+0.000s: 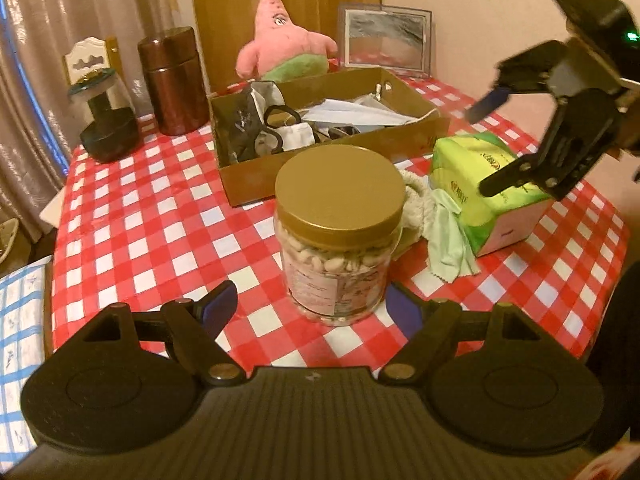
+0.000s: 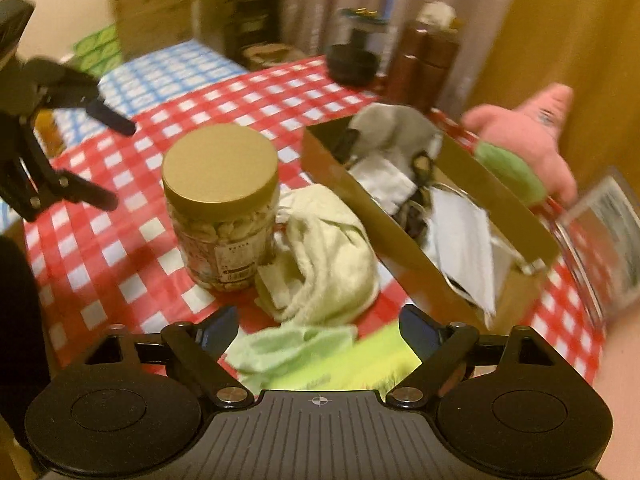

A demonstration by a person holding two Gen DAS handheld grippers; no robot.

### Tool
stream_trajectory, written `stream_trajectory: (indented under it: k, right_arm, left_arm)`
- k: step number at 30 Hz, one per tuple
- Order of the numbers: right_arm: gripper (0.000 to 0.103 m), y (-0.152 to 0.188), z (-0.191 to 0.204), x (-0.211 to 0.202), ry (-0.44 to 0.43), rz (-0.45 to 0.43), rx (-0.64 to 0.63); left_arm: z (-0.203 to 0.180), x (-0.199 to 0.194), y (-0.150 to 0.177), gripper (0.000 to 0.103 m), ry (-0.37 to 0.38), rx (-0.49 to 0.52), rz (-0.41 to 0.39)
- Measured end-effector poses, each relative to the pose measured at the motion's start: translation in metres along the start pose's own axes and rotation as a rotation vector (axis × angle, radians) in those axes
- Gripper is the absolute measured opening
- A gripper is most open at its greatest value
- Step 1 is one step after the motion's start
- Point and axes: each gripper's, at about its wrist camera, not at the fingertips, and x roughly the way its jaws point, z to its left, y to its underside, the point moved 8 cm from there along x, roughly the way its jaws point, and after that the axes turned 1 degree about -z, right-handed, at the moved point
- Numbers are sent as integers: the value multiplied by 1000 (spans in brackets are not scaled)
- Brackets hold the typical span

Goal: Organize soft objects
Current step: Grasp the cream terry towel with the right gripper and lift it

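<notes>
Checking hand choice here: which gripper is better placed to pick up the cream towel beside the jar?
Right. The right gripper is open, with the cream towel straight ahead; the peanut jar blocks the left gripper.

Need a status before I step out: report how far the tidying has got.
Done: masks and cloths already lie in the cardboard box. In hand: nothing; both the left hand-held gripper and right hand-held gripper are open. Left: cream towel, green cloth on the table.

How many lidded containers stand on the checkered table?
3: the gold-lidded nut jar at the near middle, the brown canister at the far left, and a dark jar left of it. Others may be hidden.
</notes>
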Motion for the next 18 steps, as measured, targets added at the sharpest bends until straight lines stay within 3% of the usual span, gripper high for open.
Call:
stream_trajectory:
  k: [10, 18]
  right_arm:
    - [87, -7, 12, 77, -127, 134, -276]
    - [87, -5, 9, 122, -111, 195, -384]
  left_arm:
    - [27, 28, 7, 79, 59, 140, 58]
    - [47, 46, 14, 79, 60, 161, 92]
